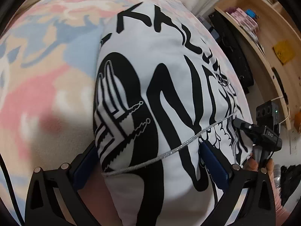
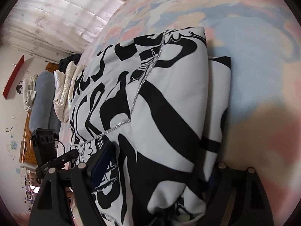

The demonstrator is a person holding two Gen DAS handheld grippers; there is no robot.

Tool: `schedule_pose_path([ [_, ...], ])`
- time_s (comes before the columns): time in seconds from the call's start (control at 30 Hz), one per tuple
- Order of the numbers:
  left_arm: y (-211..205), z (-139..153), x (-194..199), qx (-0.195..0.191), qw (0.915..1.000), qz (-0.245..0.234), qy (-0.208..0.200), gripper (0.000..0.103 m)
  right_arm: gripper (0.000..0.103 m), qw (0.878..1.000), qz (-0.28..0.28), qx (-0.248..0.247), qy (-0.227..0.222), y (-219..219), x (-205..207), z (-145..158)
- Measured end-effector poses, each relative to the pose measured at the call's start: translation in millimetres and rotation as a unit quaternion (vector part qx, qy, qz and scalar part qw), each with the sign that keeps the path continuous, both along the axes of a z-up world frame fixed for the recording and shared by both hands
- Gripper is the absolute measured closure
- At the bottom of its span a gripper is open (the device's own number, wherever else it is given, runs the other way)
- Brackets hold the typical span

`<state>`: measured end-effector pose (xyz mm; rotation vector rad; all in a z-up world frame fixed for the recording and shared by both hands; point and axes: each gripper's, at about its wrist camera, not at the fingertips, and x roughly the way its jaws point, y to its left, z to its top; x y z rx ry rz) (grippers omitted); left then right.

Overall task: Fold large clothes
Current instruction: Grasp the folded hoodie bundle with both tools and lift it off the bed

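A white garment with a bold black print and a thin silver chain (image 1: 169, 86) lies folded into a thick bundle on the pastel bedspread (image 1: 47, 75). My left gripper (image 1: 146, 145) straddles its near end with the jaws wide; the blue pads (image 1: 84, 162) sit at the cloth's left edge and on top of it further right. In the right wrist view the same garment (image 2: 169, 94) bulges between the wide jaws of my right gripper (image 2: 160, 158). Its left pad (image 2: 103, 162) stands beside the cloth and its right finger is hidden under a fold. Neither gripper visibly squeezes the cloth.
The right tool's black body (image 1: 267, 131) and a hand (image 1: 257, 165) are at the garment's right side. A wooden shelf (image 1: 263, 28) and a black bag (image 1: 231, 56) stand past the bed. Pillows and quilts (image 2: 62, 94) pile up by the curtain (image 2: 56, 15).
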<state>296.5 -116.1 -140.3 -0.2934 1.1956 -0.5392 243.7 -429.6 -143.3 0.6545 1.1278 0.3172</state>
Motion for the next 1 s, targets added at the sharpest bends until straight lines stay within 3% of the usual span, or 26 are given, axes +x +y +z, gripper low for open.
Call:
schedule_pose_path([
  [0.53, -9.2, -3.2, -7.9, 0.009, 0.9991, -0.004, -0.04, 0.0, 0.019, 1.0, 0.006, -0.017, -0.016, 4.8, 1.2, -1.6],
  [0.63, -7.3, -3.6, -8.7, 0.01, 0.9991, -0.003, -0.041, 0.0, 0.023, 0.999, 0.0, -0.025, -0.02, 7.0, 0.8, -1.1],
  [0.73, -8.5, -1.1, -9.9, 0.019, 0.9988, -0.005, -0.045, 0.001, 0.039, 0.999, -0.005, -0.032, -0.028, 7.8, -2.3, 0.2],
  [0.83, -15.7, 10.1, -16.3, 0.04, 0.9965, -0.003, -0.074, 0.014, 0.051, 0.999, -0.008, -0.037, -0.033, 12.4, -5.2, 4.5],
  [0.9, -18.9, 18.6, -20.7, 0.05, 0.9948, 0.002, -0.089, 0.027, 0.067, 0.998, -0.006, -0.041, -0.04, 16.2, -8.9, 10.6],
  [1.0, -21.2, 33.9, -28.2, 0.067, 0.992, 0.005, -0.107, 0.04, 0.078, 0.996, 0.0, -0.062, -0.061, 29.5, -17.9, 28.9],
])
